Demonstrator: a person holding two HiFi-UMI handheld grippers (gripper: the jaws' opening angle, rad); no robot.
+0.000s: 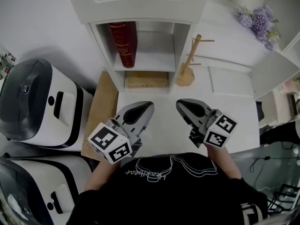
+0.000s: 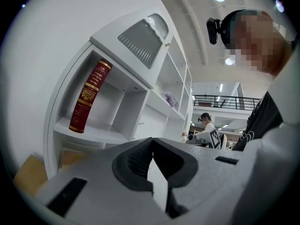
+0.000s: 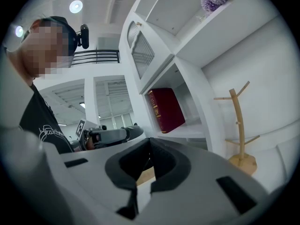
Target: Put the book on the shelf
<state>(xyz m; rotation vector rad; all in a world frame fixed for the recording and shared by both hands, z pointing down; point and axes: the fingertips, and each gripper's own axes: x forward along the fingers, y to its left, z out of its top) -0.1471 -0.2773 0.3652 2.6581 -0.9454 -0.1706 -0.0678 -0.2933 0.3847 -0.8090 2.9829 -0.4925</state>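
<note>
Left gripper [image 1: 143,108] and right gripper [image 1: 183,106] hang closed, empty: the red book [image 1: 124,43] ahead already stands on the shelf [image 1: 154,65].

Head view looks down; all share shelf [image 1: 154,55]

Left gripper [image 1: 146,107], right gripper [image 1: 182,105]: closed, empty

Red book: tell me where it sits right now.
In the head view the red book stands at top centre, in an open compartment of the white shelf, against its left wall; the wooden peg stand is outside to its right.
</note>
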